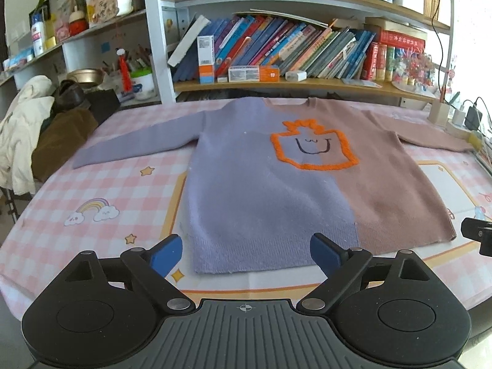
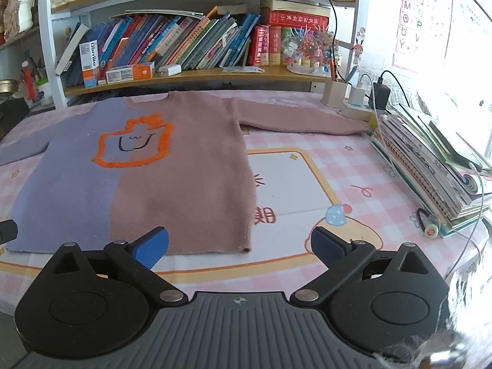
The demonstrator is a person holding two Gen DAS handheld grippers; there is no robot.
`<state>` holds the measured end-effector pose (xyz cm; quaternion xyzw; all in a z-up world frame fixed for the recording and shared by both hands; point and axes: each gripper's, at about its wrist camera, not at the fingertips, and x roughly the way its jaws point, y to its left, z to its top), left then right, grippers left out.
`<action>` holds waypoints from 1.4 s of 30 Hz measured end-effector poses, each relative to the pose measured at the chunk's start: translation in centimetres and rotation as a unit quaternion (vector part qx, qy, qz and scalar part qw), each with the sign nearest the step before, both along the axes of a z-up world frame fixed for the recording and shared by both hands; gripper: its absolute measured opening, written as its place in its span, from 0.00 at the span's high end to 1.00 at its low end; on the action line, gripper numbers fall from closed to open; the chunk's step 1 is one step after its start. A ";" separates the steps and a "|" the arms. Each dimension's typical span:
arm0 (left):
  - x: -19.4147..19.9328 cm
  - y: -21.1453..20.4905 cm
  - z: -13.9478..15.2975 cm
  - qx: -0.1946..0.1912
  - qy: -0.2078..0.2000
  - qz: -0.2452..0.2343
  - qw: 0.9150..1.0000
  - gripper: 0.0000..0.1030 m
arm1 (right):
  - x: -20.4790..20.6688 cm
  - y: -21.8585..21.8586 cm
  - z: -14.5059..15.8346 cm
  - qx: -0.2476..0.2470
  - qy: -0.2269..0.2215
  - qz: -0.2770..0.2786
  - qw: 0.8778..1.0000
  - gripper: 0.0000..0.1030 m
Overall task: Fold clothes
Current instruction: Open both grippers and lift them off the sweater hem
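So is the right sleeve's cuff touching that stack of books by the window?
Touching, it seems: in the right wrist view the cuff runs up against the stack with no gap showing.

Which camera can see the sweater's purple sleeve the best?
The left wrist view. There the purple sleeve lies whole on the checked tablecloth, out to its cuff. The right wrist view catches only a piece of that sleeve at the left edge.
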<state>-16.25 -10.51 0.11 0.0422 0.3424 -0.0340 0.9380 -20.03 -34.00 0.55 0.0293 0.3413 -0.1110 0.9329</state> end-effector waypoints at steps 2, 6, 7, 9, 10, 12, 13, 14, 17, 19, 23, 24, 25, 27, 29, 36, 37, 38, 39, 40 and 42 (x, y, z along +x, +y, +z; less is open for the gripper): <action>-0.4 -0.5 -0.2 0.006 -0.002 -0.001 1.000 0.10 | -0.2 -0.3 -0.2 0.003 0.001 0.003 1.000 0.03; -1.2 -1.0 -0.4 0.010 0.000 0.001 1.000 0.10 | -0.6 -0.6 -0.8 0.010 0.008 0.010 1.000 0.03; -1.3 -1.0 -0.3 0.010 -0.001 0.002 1.000 0.10 | -0.7 -0.7 -0.9 0.012 0.009 0.009 1.000 0.03; -1.4 -1.2 0.0 0.010 -0.010 0.005 1.000 0.10 | -0.9 -1.0 -0.9 0.013 0.007 0.006 1.000 0.03; -1.4 -1.3 0.2 0.009 -0.015 0.005 1.000 0.10 | -0.9 -1.2 -0.8 0.013 0.005 0.003 1.000 0.03; -1.4 -1.4 0.2 0.009 -0.017 0.004 1.000 0.10 | -0.9 -1.5 -0.9 0.015 0.005 0.001 1.000 0.03; -1.3 -1.4 0.2 0.010 -0.015 0.004 1.000 0.10 | -0.8 -1.5 -0.9 0.017 0.005 0.001 1.000 0.03; -1.3 -1.5 0.1 0.011 -0.012 0.003 1.000 0.10 | -0.8 -1.5 -1.0 0.018 0.006 0.001 1.000 0.03; -0.9 -1.6 0.0 0.012 -0.008 -0.001 1.000 0.10 | -0.7 -1.6 -1.0 0.018 0.007 0.000 1.000 0.02; -0.6 -1.6 -0.1 0.012 -0.008 -0.006 1.000 0.10 | -0.6 -1.5 -1.1 0.018 0.006 -0.005 1.000 0.02; -0.1 -1.8 -0.4 0.014 -0.006 -0.028 1.000 0.10 | -0.3 -1.4 -1.1 0.017 0.005 -0.014 1.000 0.02; 0.1 -1.8 -0.5 0.013 -0.005 -0.034 0.999 0.10 | -0.3 -1.3 -1.1 0.015 0.006 -0.018 1.000 0.02; 0.3 -1.8 -0.6 0.012 -0.005 -0.040 0.999 0.10 | -0.3 -1.1 -1.2 0.014 0.008 -0.021 1.000 0.02; 0.8 -1.8 -0.8 0.010 -0.004 -0.053 0.999 0.10 | -0.2 -0.9 -1.2 0.011 0.010 -0.030 0.999 0.02; 1.2 -1.4 -0.9 0.009 -0.005 -0.070 0.998 0.10 | -0.2 -0.5 -1.2 0.008 0.011 -0.046 0.999 0.02; 3.7 2.8 -0.8 0.007 0.002 -0.091 0.996 0.09 | 0.6 3.5 -1.3 0.006 0.025 -0.078 0.997 0.01; 4.2 3.5 -0.8 0.006 0.002 -0.092 0.996 0.09 | 0.8 4.5 -1.2 0.005 0.023 -0.079 0.997 0.01; 4.7 4.3 -0.7 0.006 0.003 -0.093 0.996 0.09 | 1.0 5.3 -1.1 0.004 0.023 -0.082 0.996 0.01; 5.1 4.9 -0.7 0.005 0.004 -0.095 0.995 0.09 | 1.3 6.0 -1.1 0.004 0.023 -0.084 0.996 0.00; 5.5 5.6 -0.7 0.004 0.005 -0.097 0.995 0.09 | 1.5 6.8 -1.1 0.003 0.023 -0.088 0.996 0.00; 6.4 7.0 -0.7 0.001 0.006 -0.103 0.995 0.09 | 2.0 8.3 -1.0 0.001 0.023 -0.096 0.995 0.00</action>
